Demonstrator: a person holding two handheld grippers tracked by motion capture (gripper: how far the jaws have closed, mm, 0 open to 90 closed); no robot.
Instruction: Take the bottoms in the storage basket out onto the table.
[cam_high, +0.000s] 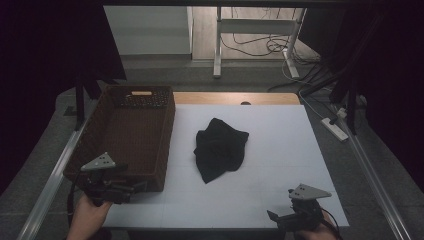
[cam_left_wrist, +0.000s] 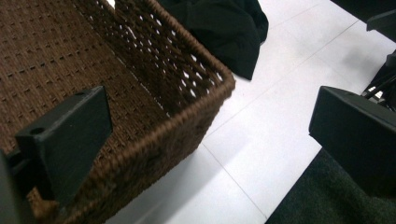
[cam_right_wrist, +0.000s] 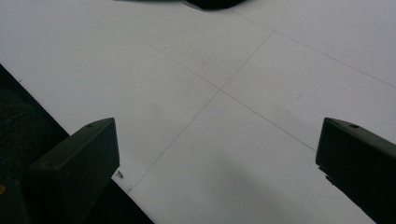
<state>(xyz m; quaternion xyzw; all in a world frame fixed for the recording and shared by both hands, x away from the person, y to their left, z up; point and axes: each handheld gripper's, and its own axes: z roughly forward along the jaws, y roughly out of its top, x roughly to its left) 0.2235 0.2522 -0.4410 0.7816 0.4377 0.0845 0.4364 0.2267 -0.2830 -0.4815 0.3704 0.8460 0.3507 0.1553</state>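
High cam looks down; gripper cams sit low, all sharing black cloth.

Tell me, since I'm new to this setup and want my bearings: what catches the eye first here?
A crumpled black cloth lies alone near the middle of the white table. To its left stands a large brown wicker basket with nothing inside. At the near edge the left gripper sits by the basket's near corner and the right gripper over bare table, both open and holding nothing.
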